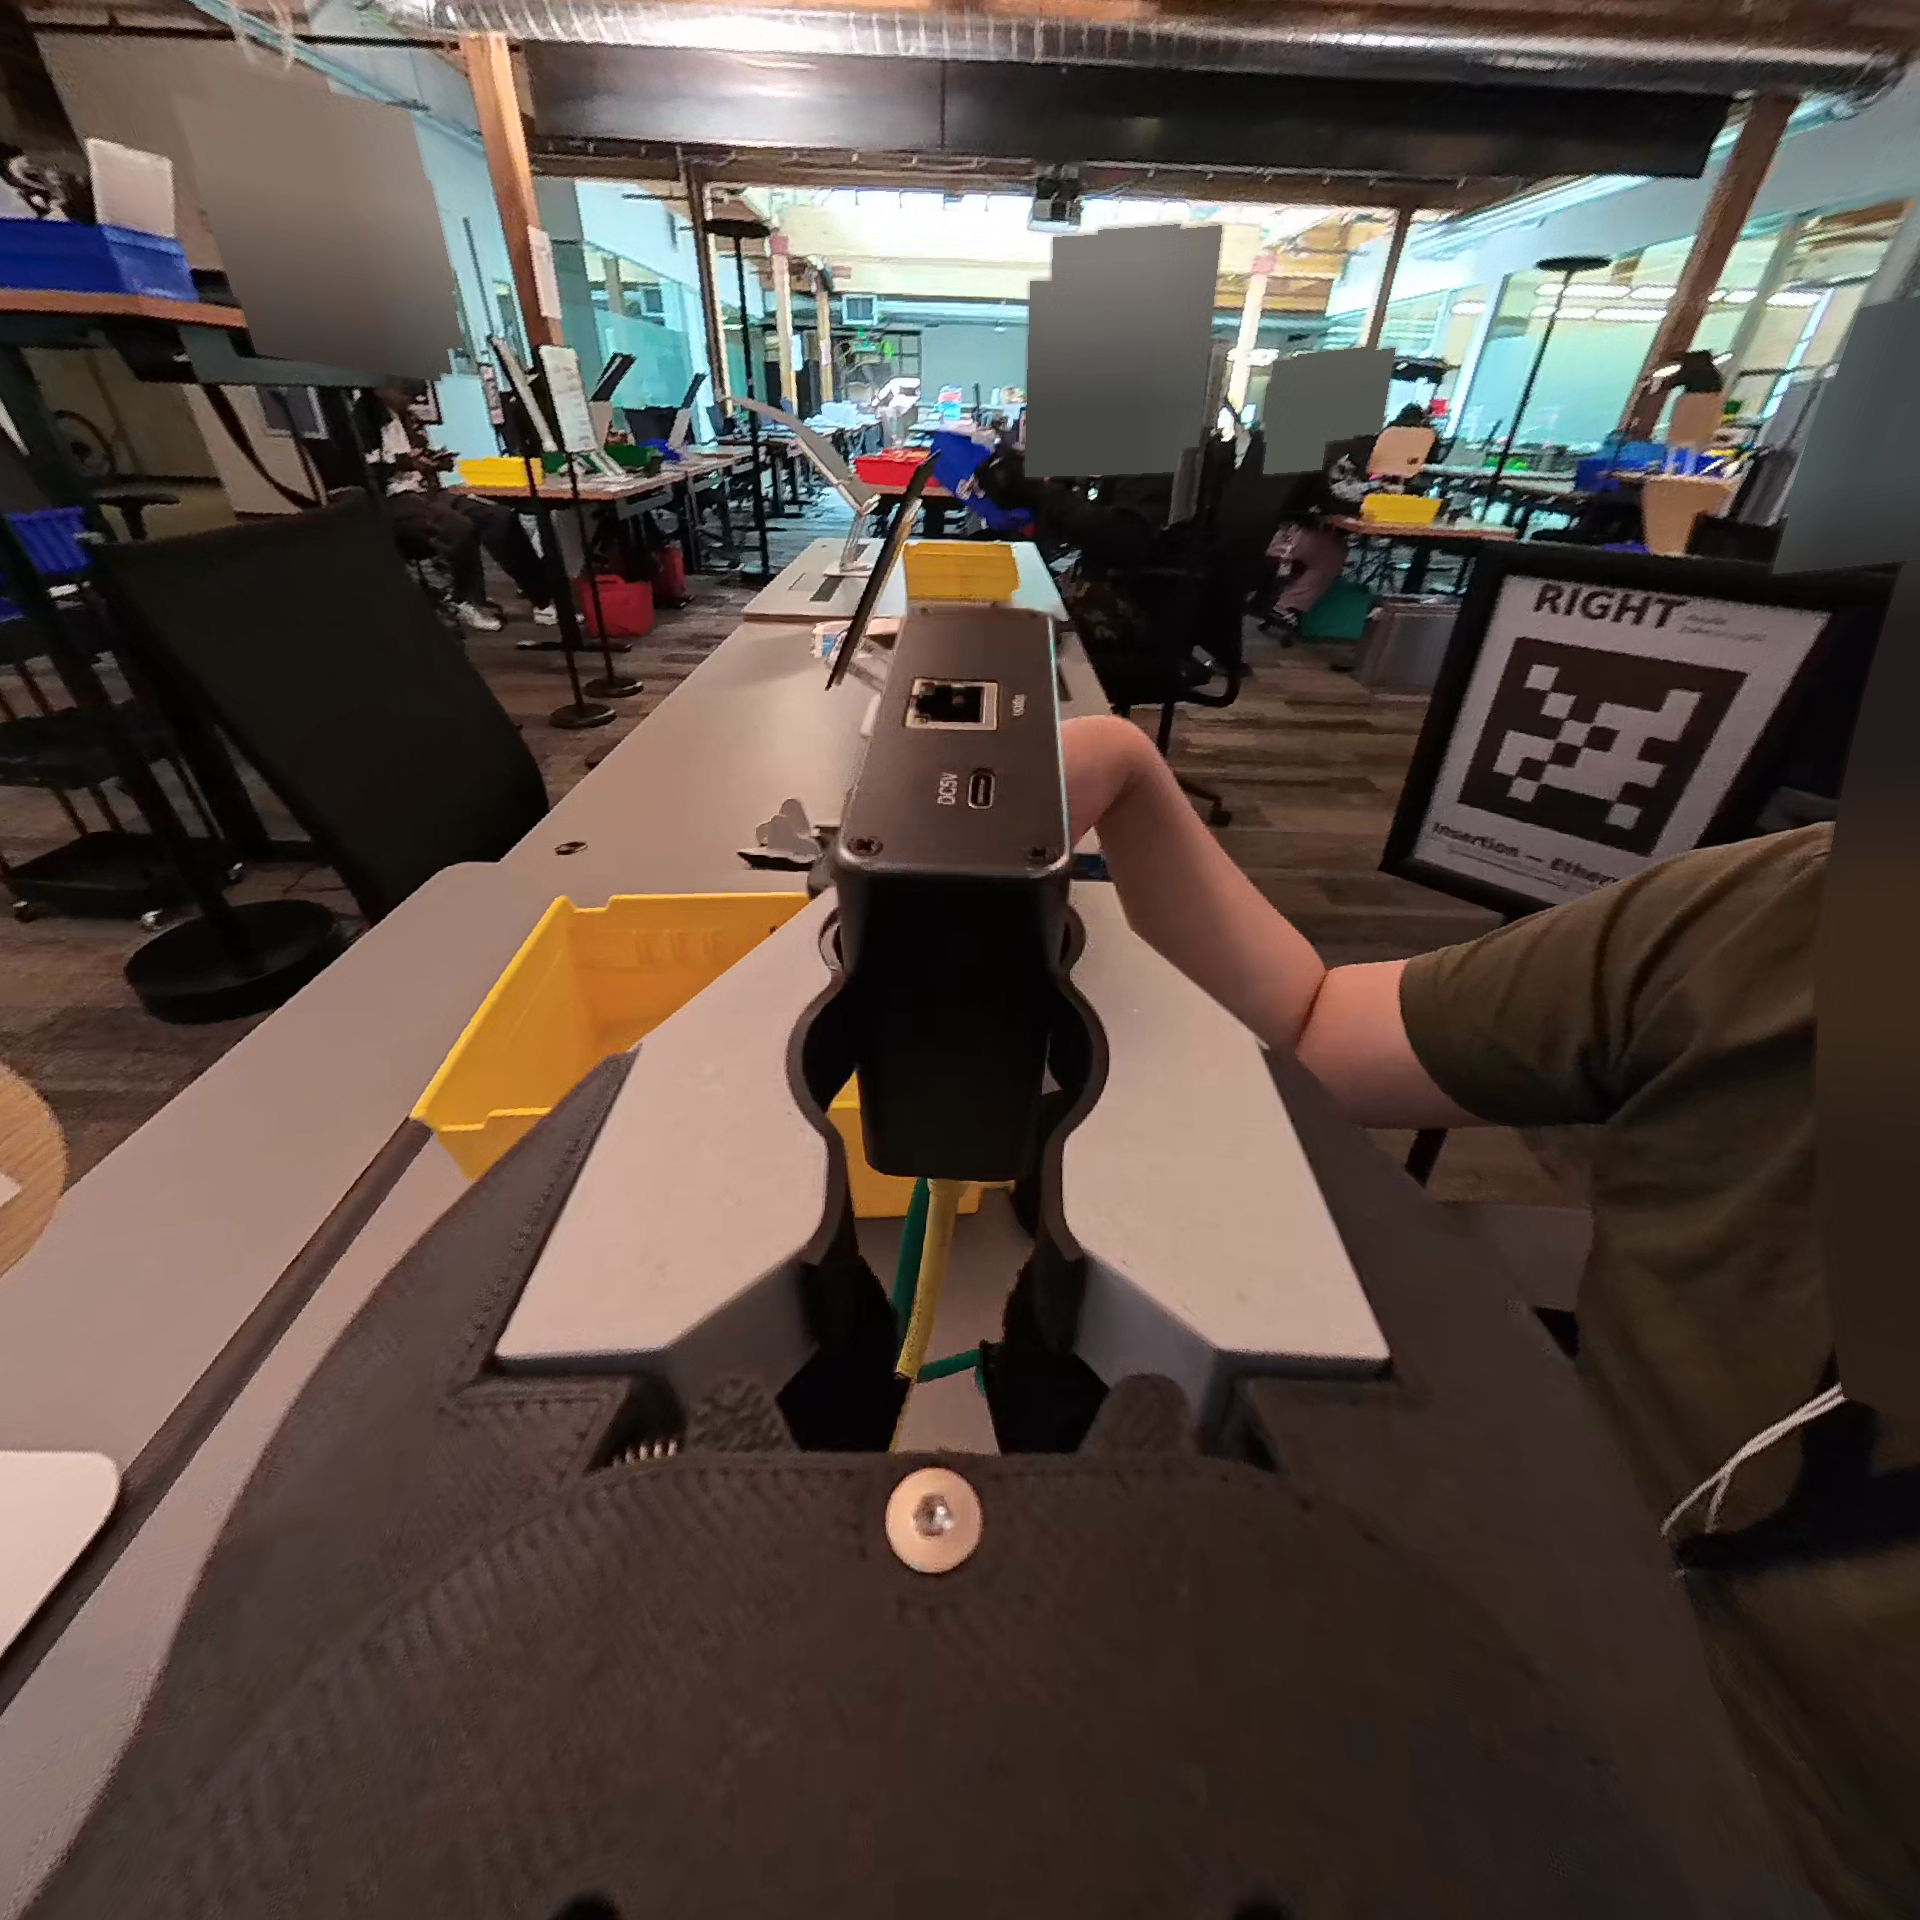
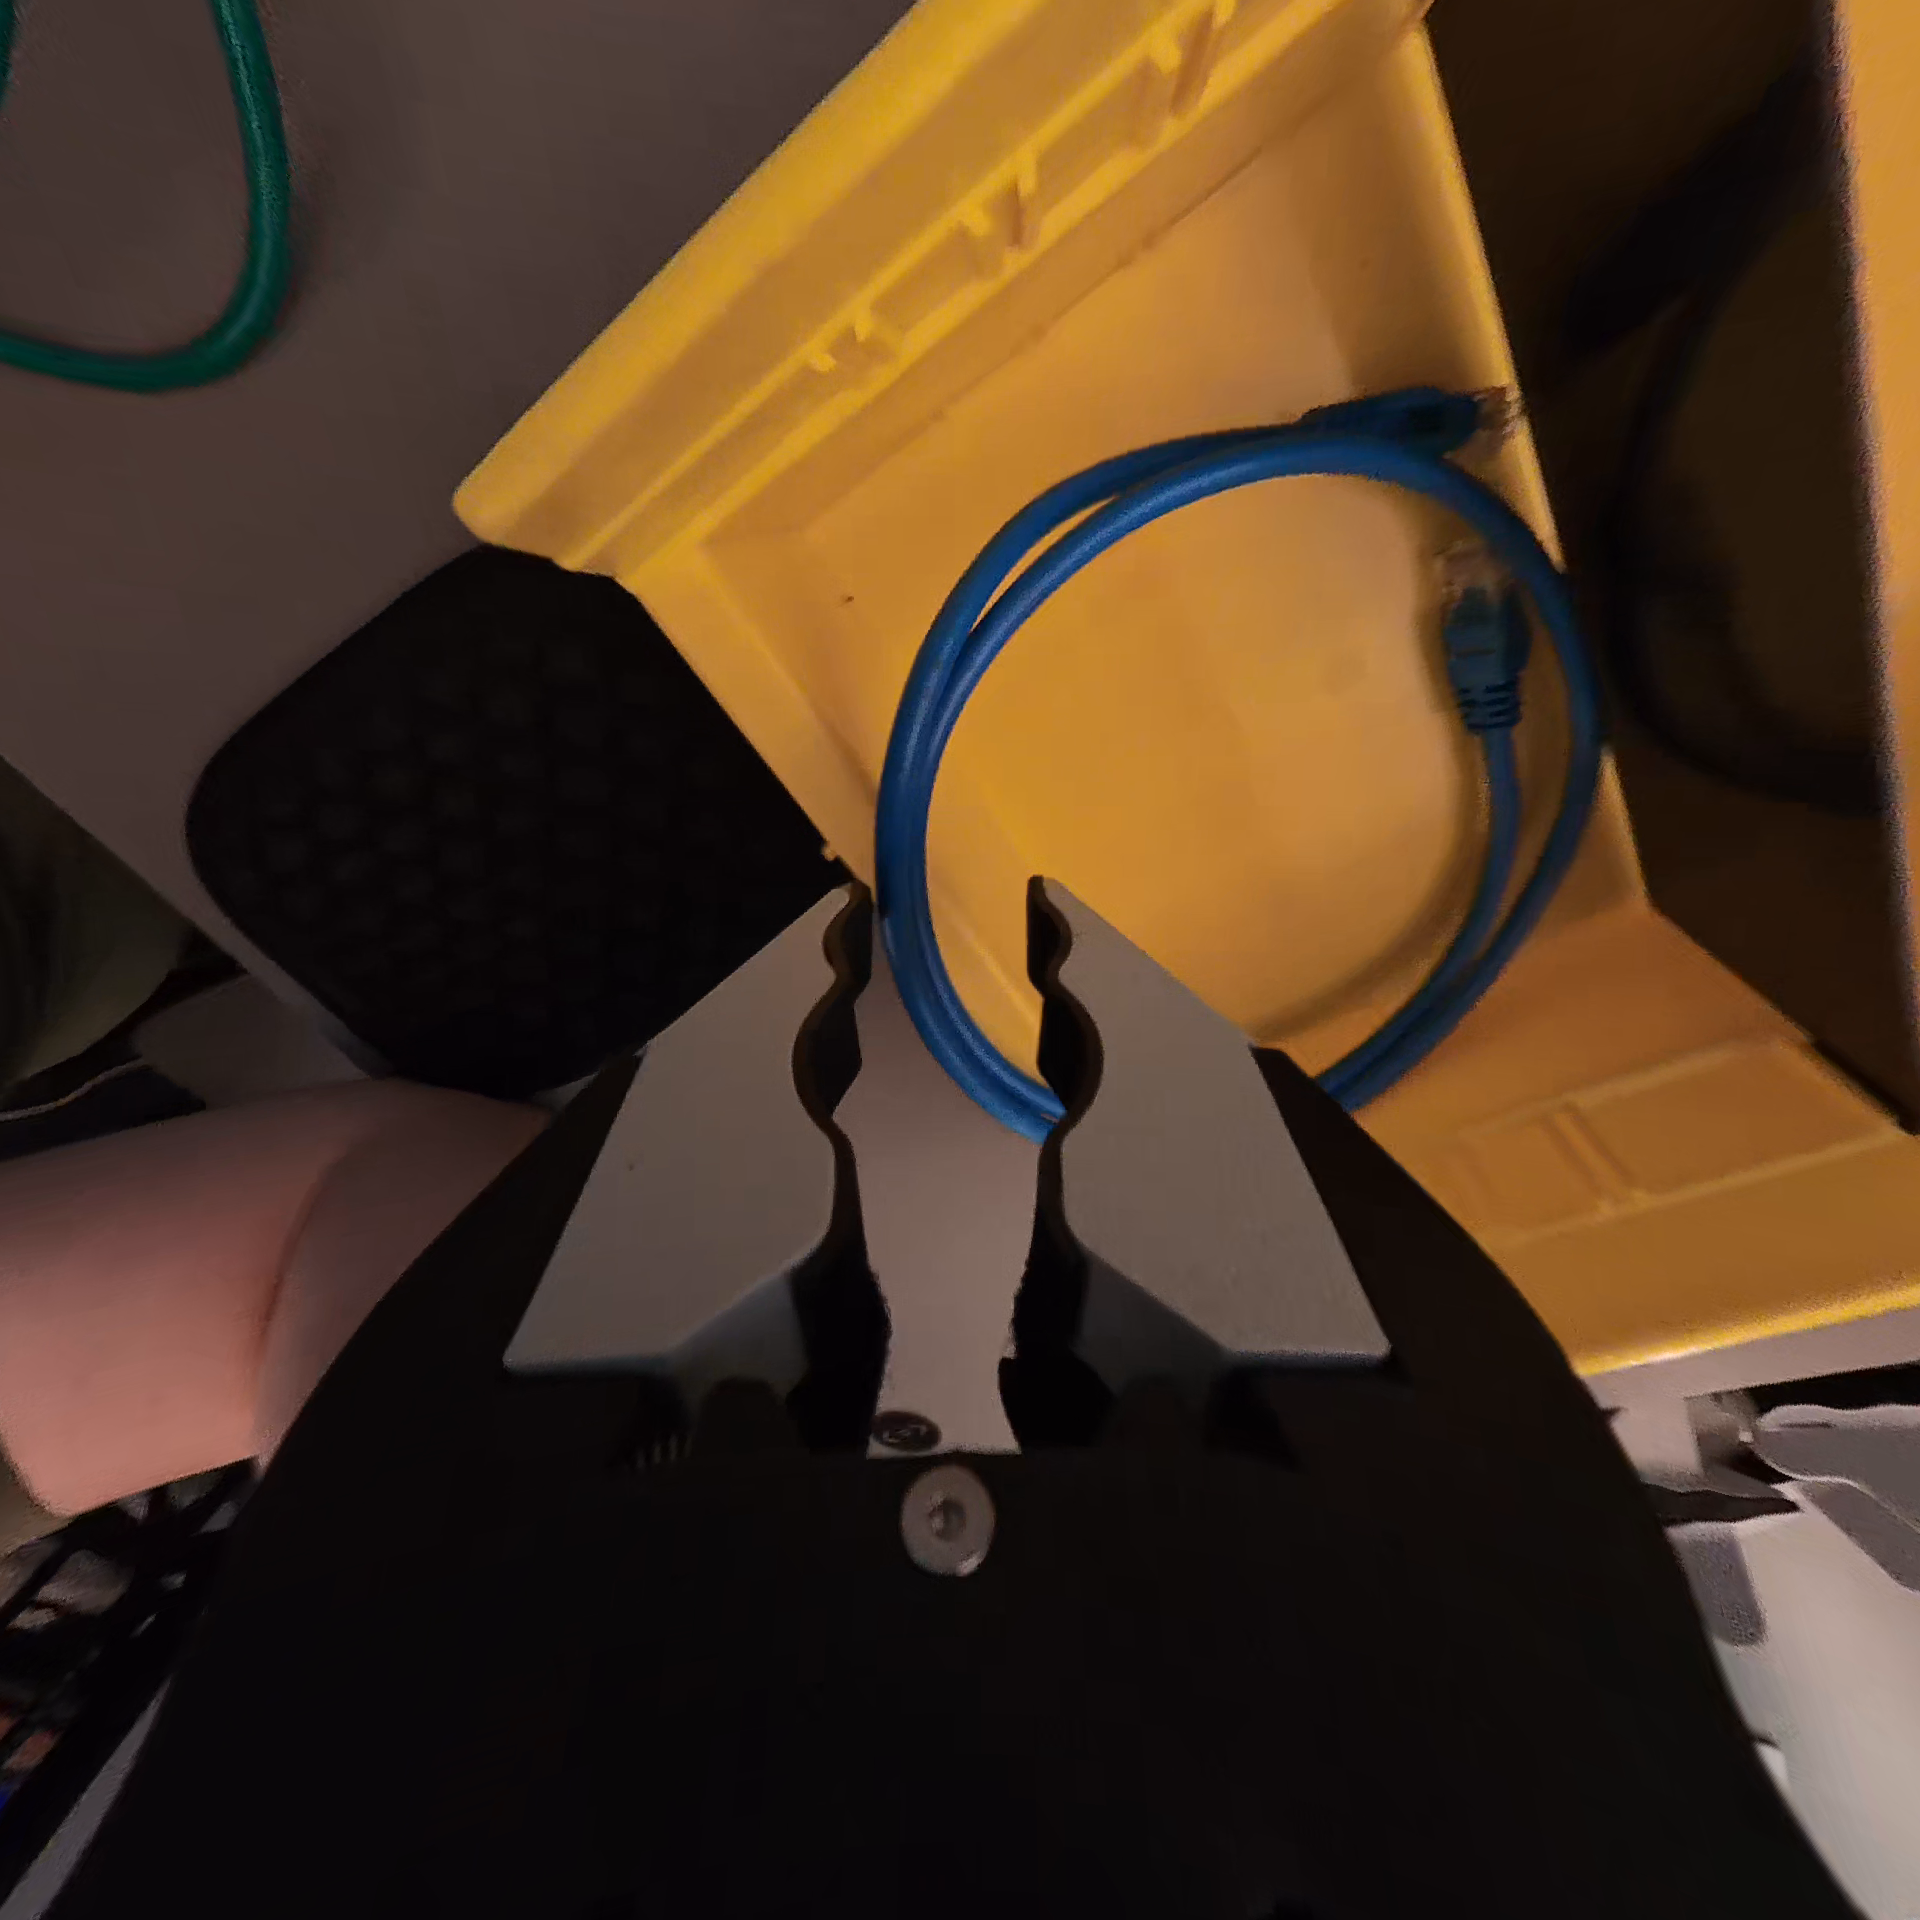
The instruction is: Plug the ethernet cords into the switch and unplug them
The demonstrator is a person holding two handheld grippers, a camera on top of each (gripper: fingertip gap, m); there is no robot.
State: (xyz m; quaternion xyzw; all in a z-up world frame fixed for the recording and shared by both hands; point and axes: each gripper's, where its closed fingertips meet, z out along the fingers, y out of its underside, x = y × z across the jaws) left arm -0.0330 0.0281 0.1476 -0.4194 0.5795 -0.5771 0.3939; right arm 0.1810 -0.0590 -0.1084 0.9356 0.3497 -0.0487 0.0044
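Left gripper (image 1: 951,1039): clamped on the black switch (image 1: 961,831) at frame centre, holding it off the grey table (image 1: 260,1195).
Switch: rigid metal-looking box, probably light but smooth-sided; an empty port faces up.
Plugged cords: a yellow cord (image 1: 928,1278) and a green cord (image 1: 906,1257) hang from its lower end, between the fingers.
Right gripper (image 2: 948,894): partly open, empty, tips over the yellow bin (image 2: 1039,343).
Blue cord (image 2: 1226,748): coiled in the bin, centre right; its loop passes between the open fingers.
Handling: the cord is limp and springy and likely slides, so the stiff plug boot (image 2: 1486,655) is the better hold; the latch tab looks fragile.
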